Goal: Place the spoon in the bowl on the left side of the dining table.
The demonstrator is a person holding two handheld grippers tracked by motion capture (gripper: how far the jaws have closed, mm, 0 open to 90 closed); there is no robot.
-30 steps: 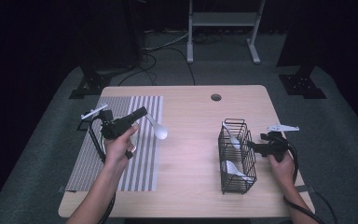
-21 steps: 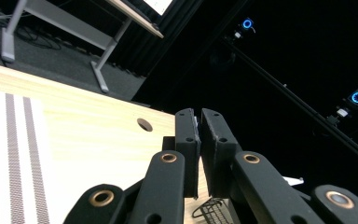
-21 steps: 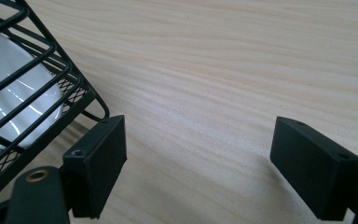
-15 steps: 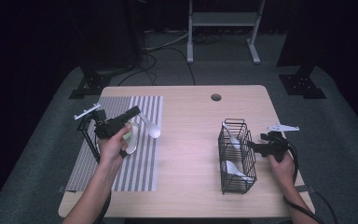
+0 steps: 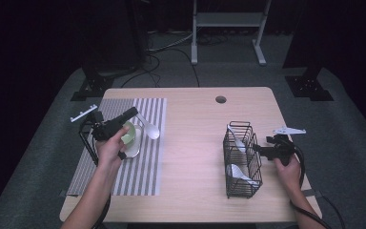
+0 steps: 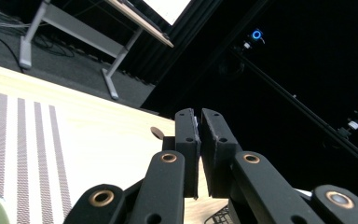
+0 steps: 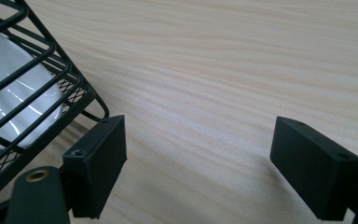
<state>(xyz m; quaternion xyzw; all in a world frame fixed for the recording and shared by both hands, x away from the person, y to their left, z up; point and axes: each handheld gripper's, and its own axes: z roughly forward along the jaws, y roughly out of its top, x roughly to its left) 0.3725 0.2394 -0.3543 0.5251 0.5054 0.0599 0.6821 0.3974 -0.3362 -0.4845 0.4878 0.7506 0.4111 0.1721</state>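
pale wood, the counter (image 5: 195, 143) carries a striped mat (image 5: 152, 157) at its left and a black wire basket (image 5: 242, 160) at its right. the left tongs (image 5: 132, 112) hang above the mat, over a green cup (image 5: 127, 133) sitting in a small white dish (image 5: 132, 148), with a white spoon (image 5: 150, 130) lying on the mat just beside them. in the left gripper view the jaws are pressed nearly together on the thin white edge of something between them (what it is i cannot tell). the right tongs (image 5: 256, 149) sit low at the basket's right side, jaws spread wide with bare counter between them in the right gripper view, the nearer jaw just beside the basket's (image 7: 37, 84) corner. white spoons (image 5: 237, 172) lie inside the basket.
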